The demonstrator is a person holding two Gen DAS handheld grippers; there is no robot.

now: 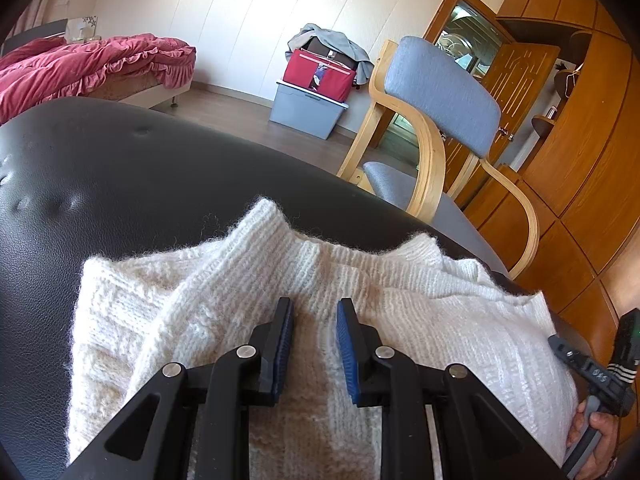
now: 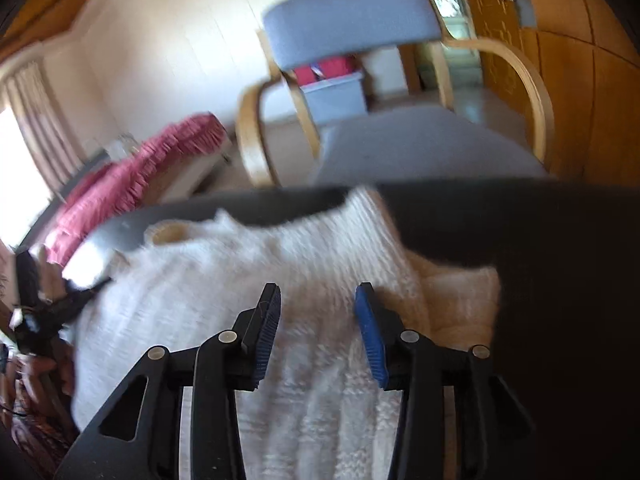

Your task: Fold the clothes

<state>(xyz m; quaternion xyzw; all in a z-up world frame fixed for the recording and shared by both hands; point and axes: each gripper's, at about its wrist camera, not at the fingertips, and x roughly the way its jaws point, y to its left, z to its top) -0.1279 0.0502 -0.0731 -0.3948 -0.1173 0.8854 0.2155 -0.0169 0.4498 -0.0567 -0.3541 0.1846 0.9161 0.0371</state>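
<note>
A white knitted sweater (image 1: pixel 420 300) lies partly folded on a black leather surface (image 1: pixel 120 184), its ribbed collar toward the far edge. My left gripper (image 1: pixel 315 308) hovers just over the sweater's middle, open by a narrow gap, with flat knit showing between the blue pads and nothing pinched. In the blurred right wrist view, my right gripper (image 2: pixel 319 294) stands open over the same sweater (image 2: pixel 200 300), its pads clear of the cloth. A hand holds the right gripper's body at the sweater's right edge in the left wrist view. The left gripper's body shows at the far left of the right wrist view.
A wooden armchair with grey cushions (image 1: pixel 436 92) stands close behind the leather surface. Beyond it are a grey storage box (image 1: pixel 308 108) with a red bag on top, a bed with a red quilt (image 1: pixel 80 68), and wooden cabinets (image 1: pixel 580 140) on the right.
</note>
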